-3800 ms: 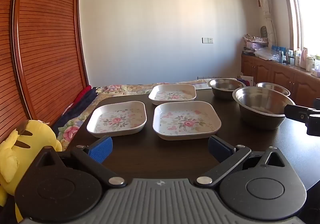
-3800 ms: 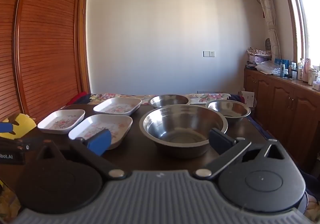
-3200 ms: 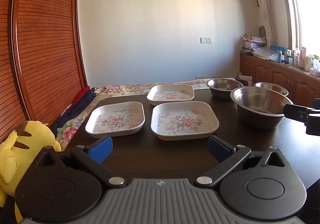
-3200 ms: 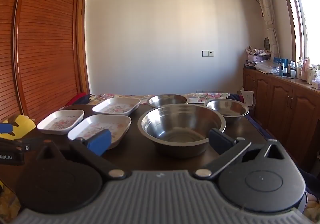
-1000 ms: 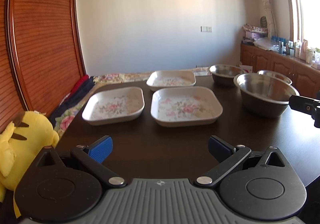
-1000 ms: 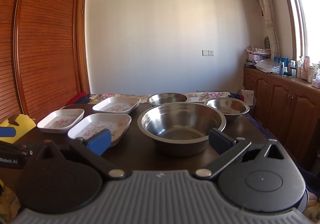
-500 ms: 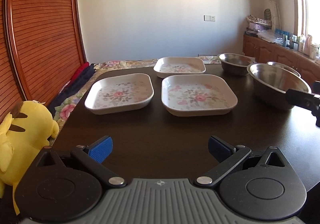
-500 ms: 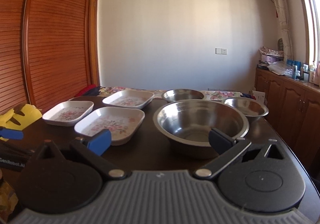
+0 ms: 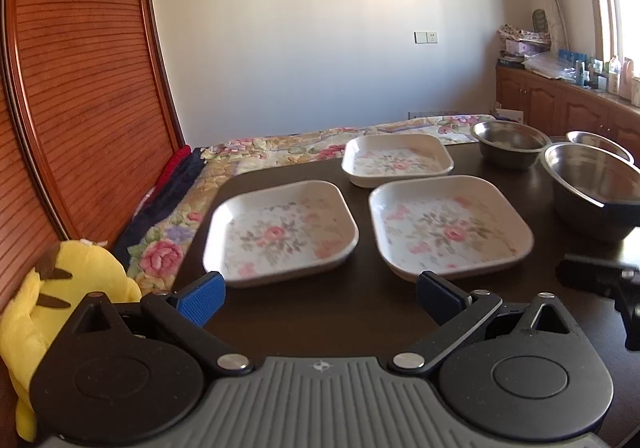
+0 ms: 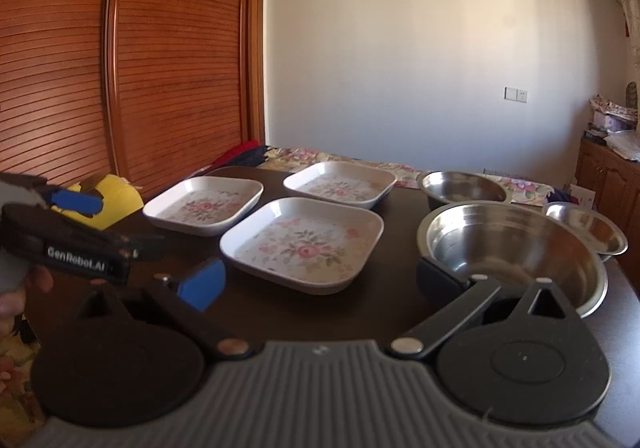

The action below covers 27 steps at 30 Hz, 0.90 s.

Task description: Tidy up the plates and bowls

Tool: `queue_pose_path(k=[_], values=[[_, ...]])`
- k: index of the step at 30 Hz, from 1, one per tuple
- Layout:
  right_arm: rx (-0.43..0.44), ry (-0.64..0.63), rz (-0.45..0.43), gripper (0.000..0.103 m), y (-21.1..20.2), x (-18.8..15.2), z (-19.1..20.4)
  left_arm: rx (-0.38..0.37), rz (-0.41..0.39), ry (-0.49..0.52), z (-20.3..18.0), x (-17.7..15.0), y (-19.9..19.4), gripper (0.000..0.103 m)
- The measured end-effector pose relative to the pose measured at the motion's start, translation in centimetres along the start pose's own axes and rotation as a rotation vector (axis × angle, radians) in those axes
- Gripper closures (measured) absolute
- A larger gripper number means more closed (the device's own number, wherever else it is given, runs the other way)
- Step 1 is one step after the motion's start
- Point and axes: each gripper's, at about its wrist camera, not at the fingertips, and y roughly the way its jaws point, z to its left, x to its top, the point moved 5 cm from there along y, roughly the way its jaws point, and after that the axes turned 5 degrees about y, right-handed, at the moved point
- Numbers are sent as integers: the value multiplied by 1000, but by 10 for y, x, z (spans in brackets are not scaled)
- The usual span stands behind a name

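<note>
Three white square plates with a flower print lie on the dark table point(image 9: 320, 312): a left plate point(image 9: 280, 232), a right plate point(image 9: 448, 226) and a far plate point(image 9: 398, 159). To their right stand a large steel bowl point(image 10: 512, 248) and two smaller steel bowls point(image 10: 464, 187) point(image 10: 588, 226). My left gripper point(image 9: 320, 298) is open and empty, just short of the two near plates. My right gripper point(image 10: 318, 280) has its jaws closing. The near plate point(image 10: 304, 244) lies just ahead of its gap, with neither pad touching it. Its right finger overlaps the large bowl's near left wall.
A yellow plush toy point(image 9: 60, 288) sits past the table's left edge, below a slatted wooden door point(image 9: 80, 87). A bed with a floral cover point(image 9: 280, 147) lies behind the table. Wooden cabinets point(image 9: 560, 107) line the right wall. A hand point(image 10: 16, 288) holds the left gripper.
Both grippers have moved forward, closer to the plates. The right wrist view has swung left, from the large bowl toward the near plate, and its jaws have narrowed a little.
</note>
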Motion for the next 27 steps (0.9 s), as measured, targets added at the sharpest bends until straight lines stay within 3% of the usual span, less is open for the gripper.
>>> queue_pose_path(k=[1, 9, 18, 23, 27], values=[[7, 4, 15, 16, 4, 0, 1, -7, 0, 1, 2, 3, 3, 0], [10, 9, 81, 22, 28, 1, 4, -103, 2, 0, 10, 15, 29, 0], [-27, 42, 121, 37, 45, 1, -1, -242, 14, -20, -1, 15, 52, 32], [-53, 56, 140, 43, 51, -3, -7, -304, 20, -30, -11, 15, 57, 56], [-63, 69, 153, 50, 55, -4, -10, -325, 36, -31, -17, 13, 66, 60]])
